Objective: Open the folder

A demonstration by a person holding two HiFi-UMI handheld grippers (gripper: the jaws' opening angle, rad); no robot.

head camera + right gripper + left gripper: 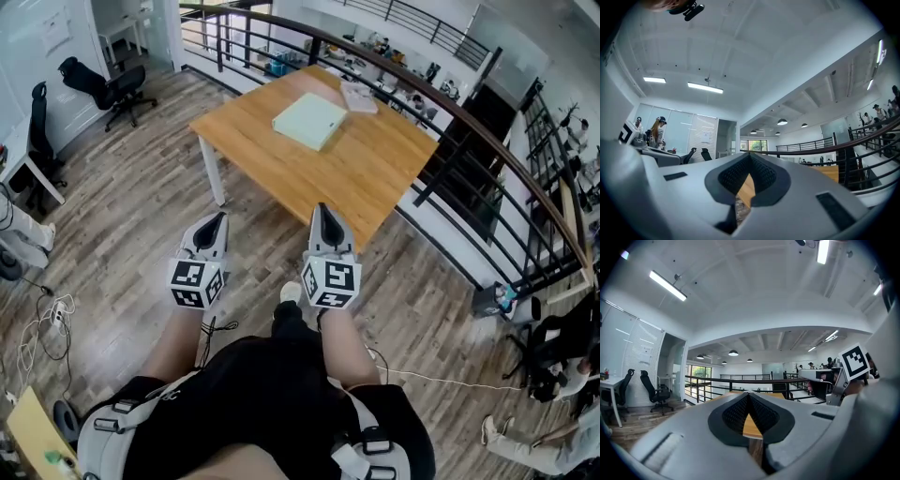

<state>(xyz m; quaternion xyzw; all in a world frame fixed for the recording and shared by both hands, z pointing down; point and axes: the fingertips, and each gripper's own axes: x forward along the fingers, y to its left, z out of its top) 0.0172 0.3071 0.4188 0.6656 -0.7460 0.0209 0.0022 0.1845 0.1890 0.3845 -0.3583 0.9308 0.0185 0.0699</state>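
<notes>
A pale green folder (pixel 310 120) lies closed and flat on a wooden table (pixel 366 178), toward its far side in the head view. My left gripper (pixel 221 217) and right gripper (pixel 322 208) hover over the floor short of the table's near corner, both pointing level toward it. Both are shut with nothing between their jaws. In the left gripper view the left gripper (pixel 749 394) has its tips touching, with the tabletop (pixel 752 426) showing through the gap behind them. The right gripper (pixel 750 154) looks the same in its own view. The folder is in neither gripper view.
A dark curved railing (pixel 487 131) runs along the table's far and right sides. More papers (pixel 359 97) lie at the table's far edge. Black office chairs (pixel 117 89) stand far left. Cables (pixel 47 323) trail on the wood floor at left. A person's legs (pixel 539 441) show at bottom right.
</notes>
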